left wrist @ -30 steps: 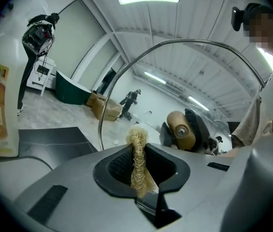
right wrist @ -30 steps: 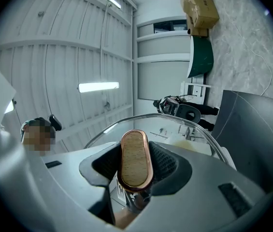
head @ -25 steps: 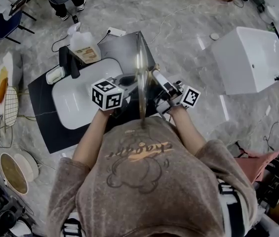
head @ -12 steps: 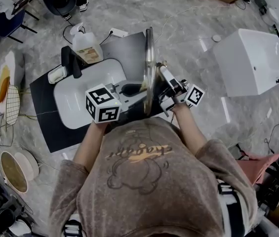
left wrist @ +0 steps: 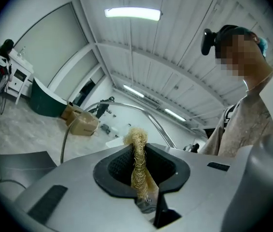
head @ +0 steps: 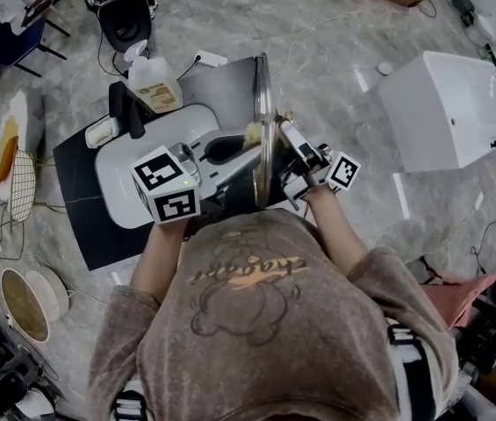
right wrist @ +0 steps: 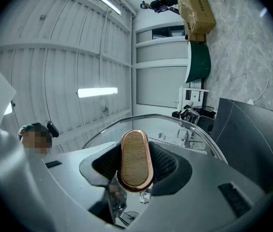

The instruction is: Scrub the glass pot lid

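The glass pot lid (head: 263,103) stands on edge above the sink, its metal rim (right wrist: 175,120) arching behind the jaws in the right gripper view. My right gripper (head: 277,139) is shut on the lid's wooden, copper-ringed knob (right wrist: 136,161), holding it from the right. My left gripper (head: 246,147) comes in from the left, shut on a straw-coloured fibrous scrubber (head: 252,132). The scrubber (left wrist: 138,163) sticks out between the jaws, up against the lid's glass face, whose rim (left wrist: 122,105) curves beyond it.
Below lies a white sink basin (head: 133,182) with a black faucet (head: 129,108), a soap dish (head: 98,132) and a plastic jug (head: 151,82) on a dark counter (head: 81,226). A white box (head: 449,103) stands at the right. A wire rack (head: 19,187) sits at the left.
My left gripper has risen with the scrubber along the lid's left face, its marker cube swinging left. The right gripper and the lid have hardly moved.
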